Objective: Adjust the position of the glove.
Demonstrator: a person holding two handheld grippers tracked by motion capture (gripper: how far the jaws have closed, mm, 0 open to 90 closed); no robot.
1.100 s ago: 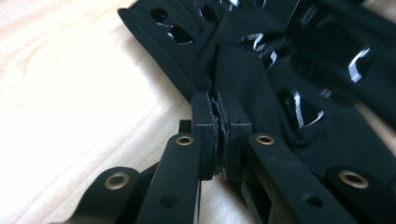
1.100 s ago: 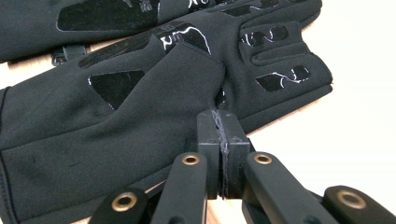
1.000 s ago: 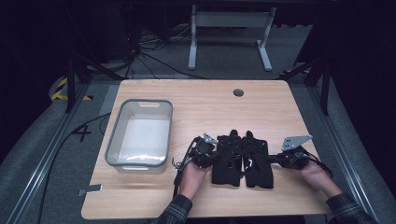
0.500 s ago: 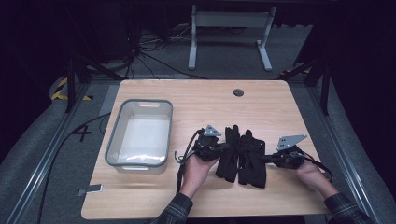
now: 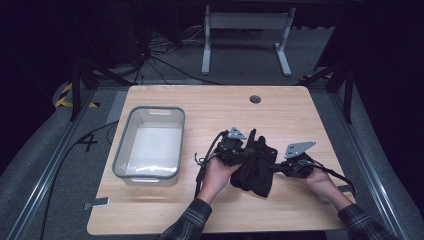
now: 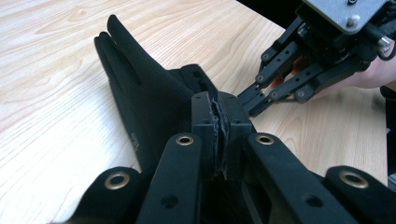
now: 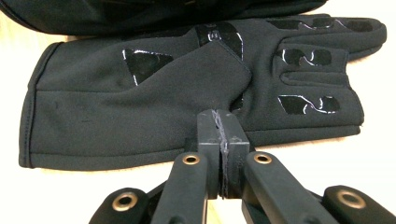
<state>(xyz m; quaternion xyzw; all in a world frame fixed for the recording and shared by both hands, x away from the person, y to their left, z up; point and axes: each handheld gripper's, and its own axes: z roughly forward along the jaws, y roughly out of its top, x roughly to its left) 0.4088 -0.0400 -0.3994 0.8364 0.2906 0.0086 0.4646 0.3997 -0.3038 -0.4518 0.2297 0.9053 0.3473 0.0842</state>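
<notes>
Two claws, black gloves (image 5: 255, 170) pinched between

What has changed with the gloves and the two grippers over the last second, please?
The black gloves, spread flat a second ago, have been drawn together into a narrower bundle. The left gripper and right gripper have moved inward toward each other, and each is now shut on glove fabric. The grey bin stayed where it was at the table's left.
</notes>
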